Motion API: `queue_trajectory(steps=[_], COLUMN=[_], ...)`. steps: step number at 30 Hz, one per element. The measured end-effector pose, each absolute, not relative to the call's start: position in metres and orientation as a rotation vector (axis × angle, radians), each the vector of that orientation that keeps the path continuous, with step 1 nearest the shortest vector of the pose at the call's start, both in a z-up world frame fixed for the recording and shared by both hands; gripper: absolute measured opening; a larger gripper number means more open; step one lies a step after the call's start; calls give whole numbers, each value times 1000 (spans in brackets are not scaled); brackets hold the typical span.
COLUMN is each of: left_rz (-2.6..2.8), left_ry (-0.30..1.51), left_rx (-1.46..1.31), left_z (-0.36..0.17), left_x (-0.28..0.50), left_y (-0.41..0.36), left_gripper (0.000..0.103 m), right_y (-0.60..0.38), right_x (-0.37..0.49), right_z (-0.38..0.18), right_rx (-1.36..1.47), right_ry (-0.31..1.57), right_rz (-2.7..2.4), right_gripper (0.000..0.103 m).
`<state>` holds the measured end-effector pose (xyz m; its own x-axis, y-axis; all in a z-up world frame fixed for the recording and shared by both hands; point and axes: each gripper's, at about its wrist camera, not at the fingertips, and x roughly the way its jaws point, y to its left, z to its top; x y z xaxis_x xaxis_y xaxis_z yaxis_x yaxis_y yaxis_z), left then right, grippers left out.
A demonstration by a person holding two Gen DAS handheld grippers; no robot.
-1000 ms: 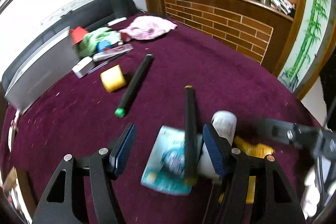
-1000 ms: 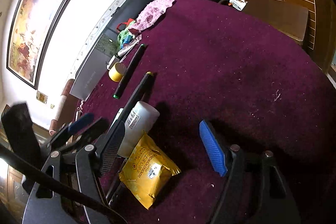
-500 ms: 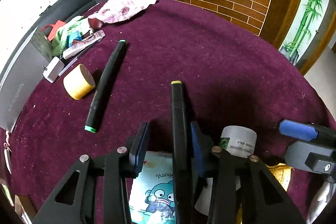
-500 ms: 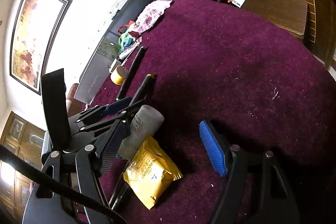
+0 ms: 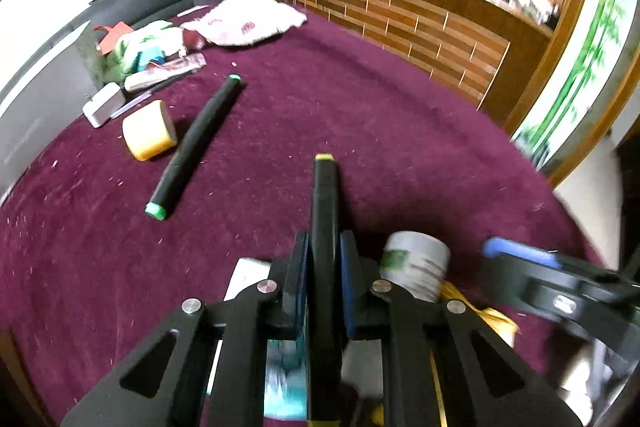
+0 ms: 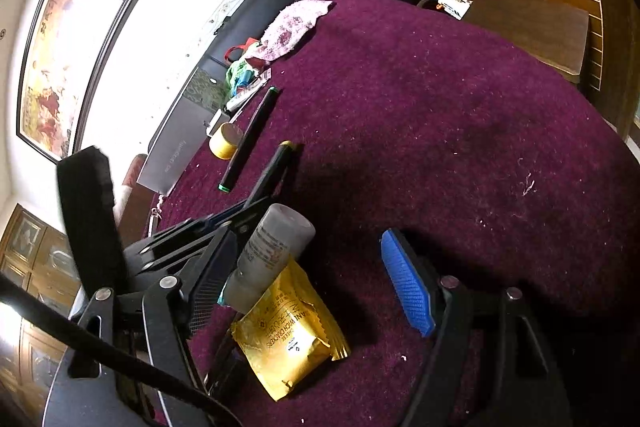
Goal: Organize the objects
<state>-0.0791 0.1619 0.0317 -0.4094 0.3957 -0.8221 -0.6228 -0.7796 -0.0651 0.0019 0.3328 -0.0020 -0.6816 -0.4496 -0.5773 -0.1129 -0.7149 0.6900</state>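
Note:
My left gripper [image 5: 324,247] is shut on a black marker with a yellow cap [image 5: 325,195], whose tip points away over the maroon tablecloth [image 5: 400,131]. In the right wrist view that marker [image 6: 276,167] sticks out of the left gripper [image 6: 224,223]. A second black marker with green ends [image 5: 196,143] lies loose to the left, beside a yellow tape roll [image 5: 148,131]. My right gripper [image 6: 308,239] stands open, low over the cloth. A white bottle [image 6: 268,251] and a yellow snack packet [image 6: 288,331] lie by its left finger, untouched.
A teal printed packet [image 5: 280,379] lies under the left gripper. At the far left are a white charger [image 5: 102,103], a tube, green and red items, a pink cloth [image 5: 244,21] and a grey laptop [image 5: 36,107]. A brick-patterned wooden counter [image 5: 420,23] stands behind the table.
The left gripper's jaws have come together on the yellow-capped marker, which lay between them before. The left view has swung slightly. The right gripper has stayed still and open.

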Motion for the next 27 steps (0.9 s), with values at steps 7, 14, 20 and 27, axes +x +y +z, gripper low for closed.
queue_trajectory(steps=[7,14,20,27], left_rz=[2250,2313,2302,2267], left_ry=[103,52,47,273], left_rx=[-1058,-1037,-1085,-1130], left_z=[79,75,57,21], left_x=[-32,22,24,14], left_y=[92,35,31,70], left_gripper=[11,11,15,28], right_y=[329,324,319,309], right_x=[1,0,2,3], right_z=[-2,0,1,4], right_rx=[1144,1150,1153,1174], right_ry=[-1040,-984,-927,-821], right_rz=[-2507,-2539,-2577,-2632], right_gripper=[76,77,77,78])
